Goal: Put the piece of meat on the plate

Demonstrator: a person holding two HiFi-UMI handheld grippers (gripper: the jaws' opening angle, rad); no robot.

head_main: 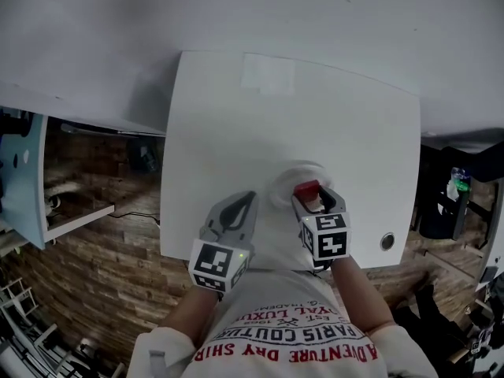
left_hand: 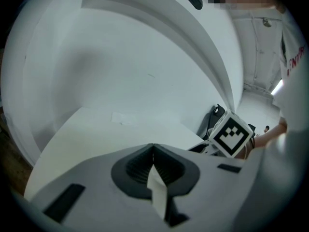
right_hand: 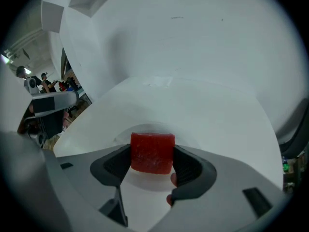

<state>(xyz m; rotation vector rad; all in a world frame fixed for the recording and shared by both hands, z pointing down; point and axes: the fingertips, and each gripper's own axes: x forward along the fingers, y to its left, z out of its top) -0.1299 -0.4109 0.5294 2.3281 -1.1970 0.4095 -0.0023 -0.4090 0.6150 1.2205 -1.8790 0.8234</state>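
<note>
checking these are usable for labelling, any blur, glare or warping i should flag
Head view: dim, flat light; the white plate barely separates from the white table. Left gripper view: strong fisheye bending, black round border, the shut left tongs soft up close. Right gripper view: same fisheye, the piece of meat held in the right tongs is fairly sharp.

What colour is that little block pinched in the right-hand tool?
Deep red. The piece of meat shows best in the right gripper view, held between the jaws.
</note>
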